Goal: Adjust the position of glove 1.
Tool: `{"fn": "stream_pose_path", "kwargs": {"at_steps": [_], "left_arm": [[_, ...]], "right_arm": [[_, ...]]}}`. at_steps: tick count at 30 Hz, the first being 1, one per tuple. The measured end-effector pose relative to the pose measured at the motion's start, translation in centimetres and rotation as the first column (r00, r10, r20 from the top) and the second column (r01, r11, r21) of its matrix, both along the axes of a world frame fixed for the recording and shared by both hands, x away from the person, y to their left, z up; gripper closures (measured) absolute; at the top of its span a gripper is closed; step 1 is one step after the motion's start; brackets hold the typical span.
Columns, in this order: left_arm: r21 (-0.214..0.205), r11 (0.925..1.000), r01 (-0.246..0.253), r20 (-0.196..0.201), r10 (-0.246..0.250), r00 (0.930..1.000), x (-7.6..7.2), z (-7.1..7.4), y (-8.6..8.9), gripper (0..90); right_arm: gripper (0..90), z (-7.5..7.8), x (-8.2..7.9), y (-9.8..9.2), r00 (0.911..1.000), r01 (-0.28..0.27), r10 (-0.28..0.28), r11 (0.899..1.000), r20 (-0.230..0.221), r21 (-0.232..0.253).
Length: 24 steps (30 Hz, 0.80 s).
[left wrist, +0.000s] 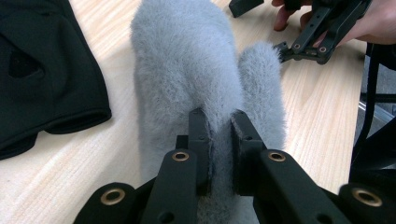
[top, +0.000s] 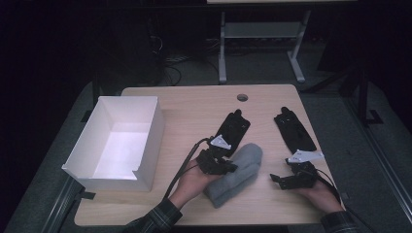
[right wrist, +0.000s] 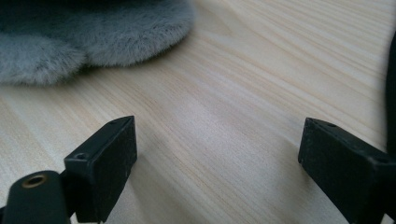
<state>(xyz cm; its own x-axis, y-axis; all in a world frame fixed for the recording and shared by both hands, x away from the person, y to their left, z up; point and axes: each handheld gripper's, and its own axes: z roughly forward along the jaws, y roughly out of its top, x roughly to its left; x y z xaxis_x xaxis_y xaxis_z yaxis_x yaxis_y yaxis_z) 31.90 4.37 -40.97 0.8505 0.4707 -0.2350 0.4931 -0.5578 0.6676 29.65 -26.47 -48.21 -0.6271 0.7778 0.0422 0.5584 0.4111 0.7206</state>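
1. A fluffy grey mitten [top: 235,174] is being held by the left gripper [left wrist: 218,140], whose fingers [left wrist: 199,135] are being pressed together on a pinch of its pile at the cuff end.
2. The mitten is being kept flat on the pale wooden worktop [top: 184,109], near the person's edge and between the two hands; its long axis is being carried away from the left gripper towards the far right, with the thumb lobe lying on the right gripper's side.
3. The right gripper [right wrist: 217,154] is being held just above bare wood with its fingers [right wrist: 105,163] spread wide and nothing between them; the mitten is lying ahead of it and to the left in its own view, near but not touching.
4. The left hand is being judged the nearer, since it is already on the mitten.
5. Two flat black gloves, one [top: 233,128] touching the mitten's tip and one [top: 294,131] farther right, are lying beyond.
6. A white open box [top: 148,141], stiff and straight-walled, is standing well apart at the left.
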Motion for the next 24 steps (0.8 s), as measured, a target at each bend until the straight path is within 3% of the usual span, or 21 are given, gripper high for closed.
{"fn": "stream_pose_path", "kwargs": {"at_steps": [4, 9, 11, 12, 17, 19, 21, 24], "left_arm": [[0.011, 0.9999, 0.005, -0.018, -0.005, 0.9998, 0.0, -0.7, -0.3, 80.6], [0.02, 0.9997, 0.014, -0.011, -0.013, 0.9998, 0.0, -1.0, -0.6, 77.5], [0.011, 0.9999, 0.012, -0.008, -0.012, 0.9999, -0.1, -0.9, -0.6, 72.3], [0.011, 0.9998, 0.017, -0.002, -0.017, 0.9999, -0.1, -0.7, -0.4, 64.1], [-0.025, 0.9997, 0.003, 0.026, -0.002, 0.9997, 0.0, 0.6, 0.4, 56.1], [-0.043, 0.999, -0.009, 0.037, 0.011, 0.9993, 0.2, 1.2, 1.2, 57.4], [-0.044, 0.9988, -0.02, 0.042, 0.022, 0.9989, 0.3, 1.7, 2.3, 69.5], [-0.033, 0.9985, -0.044, 0.048, 0.046, 0.9978, 0.3, 1.9, 3.9, 80.3]], "right_arm": [[11.3, 0.0, 0.0, 0.0, 1.0, -0.001, 0.001, 1.0, 0.0, 0.0], [11.3, 0.0, 0.0, 0.0, 1.0, 0.0, 0.0, 1.0, 0.0, -0.001], [11.3, 0.0, 0.0, 0.0, 1.0, 0.0, 0.0, 1.0, 0.001, -0.001], [11.3, 0.0, 0.0, 0.0, 1.0, 0.0, 0.0, 1.0, 0.001, -0.001], [10.7, 0.0, 0.0, 0.0, 1.0, -0.001, 0.001, 1.0, -0.001, -0.002], [10.8, 0.0, 0.0, 0.0, 1.0, 0.001, -0.001, 1.0, -0.006, 0.001], [13.7, 0.1, -0.1, 0.1, 1.0, 0.003, -0.003, 1.0, -0.007, -0.005], [24.7, 0.6, -0.2, 0.2, 0.9999, -0.007, 0.007, 1.0, -0.01, -0.015]]}}
